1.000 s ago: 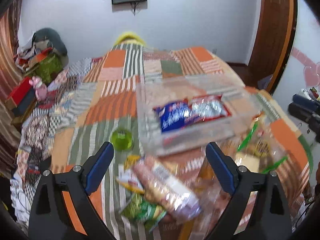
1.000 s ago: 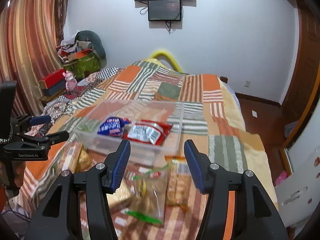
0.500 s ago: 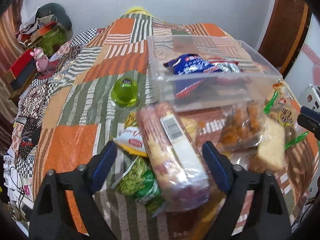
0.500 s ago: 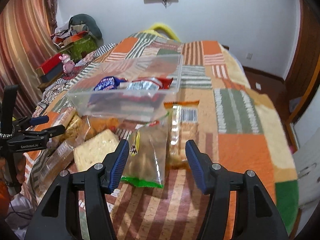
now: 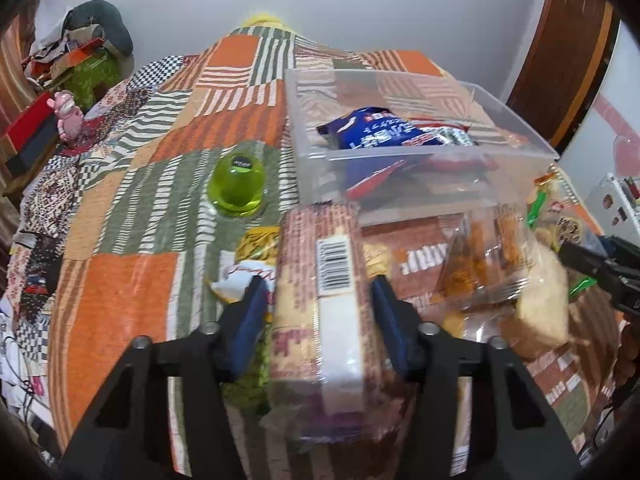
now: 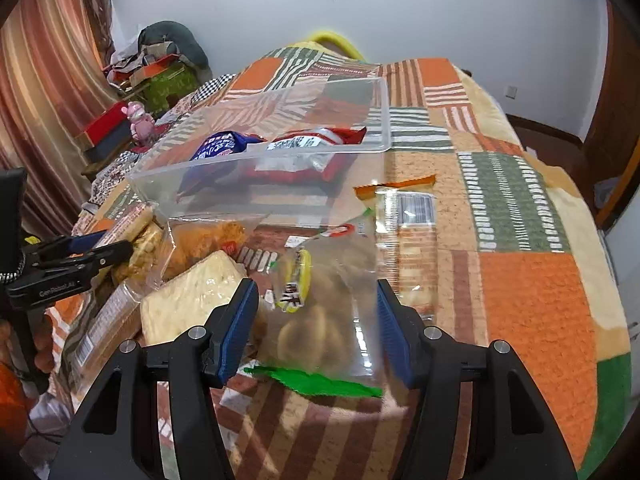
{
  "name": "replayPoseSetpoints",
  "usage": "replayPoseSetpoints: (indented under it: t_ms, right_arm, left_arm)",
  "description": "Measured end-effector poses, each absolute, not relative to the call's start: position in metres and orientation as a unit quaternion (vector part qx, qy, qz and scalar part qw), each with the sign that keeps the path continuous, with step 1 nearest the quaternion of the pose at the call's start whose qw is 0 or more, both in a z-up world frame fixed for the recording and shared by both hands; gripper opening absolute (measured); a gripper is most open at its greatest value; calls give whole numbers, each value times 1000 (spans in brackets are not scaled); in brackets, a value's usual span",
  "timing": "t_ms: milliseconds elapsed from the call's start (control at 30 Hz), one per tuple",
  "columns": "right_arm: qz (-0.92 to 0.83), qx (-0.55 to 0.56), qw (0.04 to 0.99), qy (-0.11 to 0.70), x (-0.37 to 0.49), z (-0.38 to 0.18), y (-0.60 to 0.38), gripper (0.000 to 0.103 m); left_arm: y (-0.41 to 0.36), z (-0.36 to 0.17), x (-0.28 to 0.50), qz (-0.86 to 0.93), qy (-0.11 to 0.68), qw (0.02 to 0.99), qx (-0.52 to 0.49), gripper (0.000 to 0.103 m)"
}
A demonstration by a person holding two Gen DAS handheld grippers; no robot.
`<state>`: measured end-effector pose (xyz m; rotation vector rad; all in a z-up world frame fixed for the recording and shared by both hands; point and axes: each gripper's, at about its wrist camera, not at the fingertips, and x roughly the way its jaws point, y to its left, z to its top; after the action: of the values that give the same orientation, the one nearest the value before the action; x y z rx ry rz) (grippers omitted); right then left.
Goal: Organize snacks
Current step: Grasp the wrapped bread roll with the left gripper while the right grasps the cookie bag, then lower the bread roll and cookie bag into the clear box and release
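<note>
While closing in on the long cracker pack (image 5: 320,312) with the left gripper (image 5: 318,284), almost touching both of its long sides with the fingers but not squeezing it yet. Found near the front edge of the bed (image 5: 120,300), just in front of the clear box (image 5: 400,156), lying on top of other snack bags. Holding the right gripper (image 6: 314,288) about half open over the clear bag of round cookies (image 6: 320,332), with the bag between the fingers and nothing gripped. Already in the box: a blue pack (image 5: 376,136) and a red pack (image 6: 316,144). Looks like the picking-up step, with most snacks waiting outside the box. Next, probably: finish the squeeze gently so as not to crush the crackers, lift straight up clear of the bags below, then carry over the near wall of the box and let go inside. Careful with the slippery wrapper, and with the green jelly cup (image 5: 239,184) just beside the box.
</note>
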<state>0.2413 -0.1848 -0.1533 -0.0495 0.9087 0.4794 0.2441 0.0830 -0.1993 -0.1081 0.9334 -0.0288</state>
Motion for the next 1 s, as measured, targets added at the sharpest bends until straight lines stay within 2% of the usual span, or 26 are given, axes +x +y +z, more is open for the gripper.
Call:
replayPoseSetpoints:
  t_ms: [33,200,233,533,1000]
  right_arm:
    - [229,-25,871,433,241,-153,-184,55]
    - [229,-24,871,435,241,-155,-185,36]
    - [230,-26,870,436,242,-155,-186,35]
    - [226,-24,877,423,231,-143,-192,33]
    - [216,-13,909,356,232,-89,-203,33]
  left_arm:
    - [82,-198,244,-12,448,893,-49,45]
    - [80,-197,240,-11,446,894,-43,45]
    - [80,-196,238,-11,447,894,-43,45]
    - [73,-179,220,-21,431,901,-45,45]
    - [66,-128,222,-29,371,927,-48,45]
